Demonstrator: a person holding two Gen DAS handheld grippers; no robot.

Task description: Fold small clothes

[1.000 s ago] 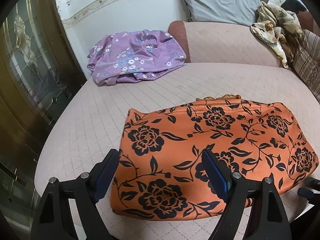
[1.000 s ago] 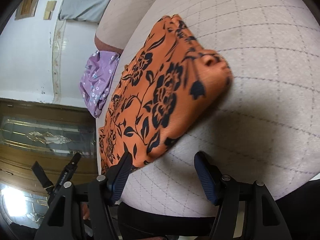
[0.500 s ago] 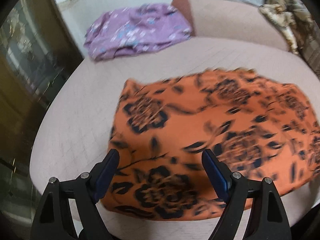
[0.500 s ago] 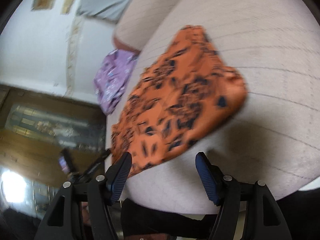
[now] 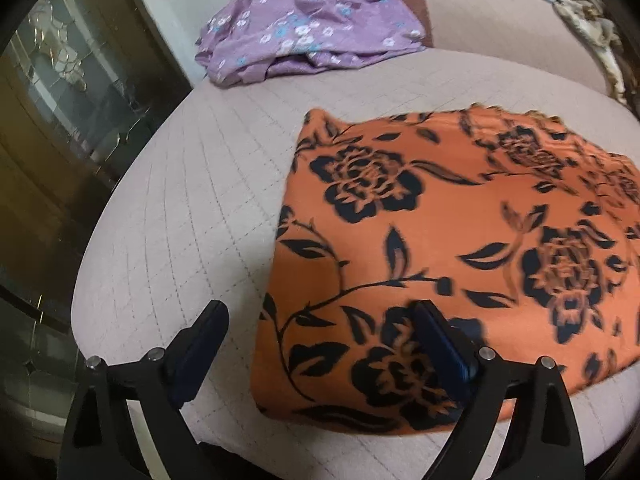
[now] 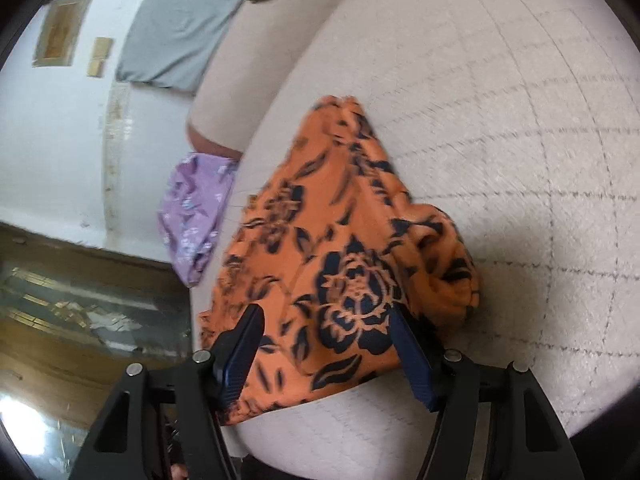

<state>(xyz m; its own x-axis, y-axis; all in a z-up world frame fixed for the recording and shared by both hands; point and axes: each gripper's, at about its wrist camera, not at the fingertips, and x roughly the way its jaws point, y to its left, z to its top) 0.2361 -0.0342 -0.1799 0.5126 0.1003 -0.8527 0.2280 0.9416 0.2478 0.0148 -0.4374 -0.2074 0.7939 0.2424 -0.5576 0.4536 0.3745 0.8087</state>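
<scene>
An orange garment with black flowers lies folded flat on the pink quilted seat cushion. My left gripper is open over its near left corner, one finger over the cloth and one beside it. In the right wrist view the same orange garment lies with a bunched end at the right. My right gripper is open with its jaws spread over the near edge of the cloth. Neither gripper holds anything.
A purple flowered garment lies bunched at the back left of the cushion, also showing in the right wrist view. A grey pillow and a crumpled beige cloth lie on the sofa back. A glass-panelled wooden cabinet stands left.
Both grippers have moved in closer to the orange garment. The left one shifted toward its left corner; the right one now has its jaws over the near edge. Both stayed open.
</scene>
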